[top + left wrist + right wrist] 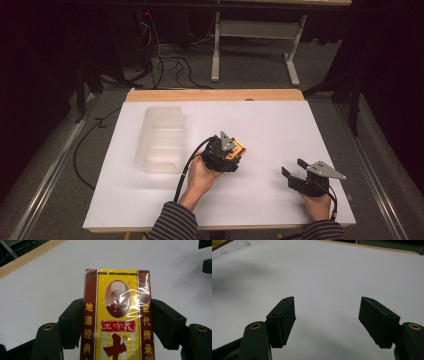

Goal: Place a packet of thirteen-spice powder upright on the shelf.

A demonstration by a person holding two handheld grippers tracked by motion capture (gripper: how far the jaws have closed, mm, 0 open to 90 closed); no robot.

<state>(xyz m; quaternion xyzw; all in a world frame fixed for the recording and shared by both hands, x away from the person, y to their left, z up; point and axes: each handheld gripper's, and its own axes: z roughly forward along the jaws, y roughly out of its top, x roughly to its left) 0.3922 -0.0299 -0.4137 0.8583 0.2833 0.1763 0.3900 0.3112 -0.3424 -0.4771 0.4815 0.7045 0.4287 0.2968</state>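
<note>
Rack: a clear ribbed plastic storage rack [161, 140] stands on the left part of the white-topped counter [260, 125], its slots looking empty as far as the high view tells.

Box: a flat yellow-and-maroon cardboard box wrapped in glossy film [117, 315], printed with Chinese characters and an oval portrait, sits near the counter's middle, just right of the rack and apart from it; in the high view only a yellow corner [239, 147] peeks past the hand.

Left gripper: the left gripper [231, 152] is clenched on the box, one black pad pressing each long maroon edge (the film glints between them), with the box's top end jutting beyond the jaws.

Right gripper: the right gripper [328, 322] is released, jaws wide apart with nothing between them, resting low over bare counter at the right, well away from the box.

Step in hand: likely carrying the box towards the rack.

Doing it well: the squeeze should stay firm since the film looks slippery; the box wants holding square and level, raised enough to clear the rack's rim, then lined up edge-on with one slot before lowering.

Risk: a tilted box could snag a rib or nudge the light rack.
</note>
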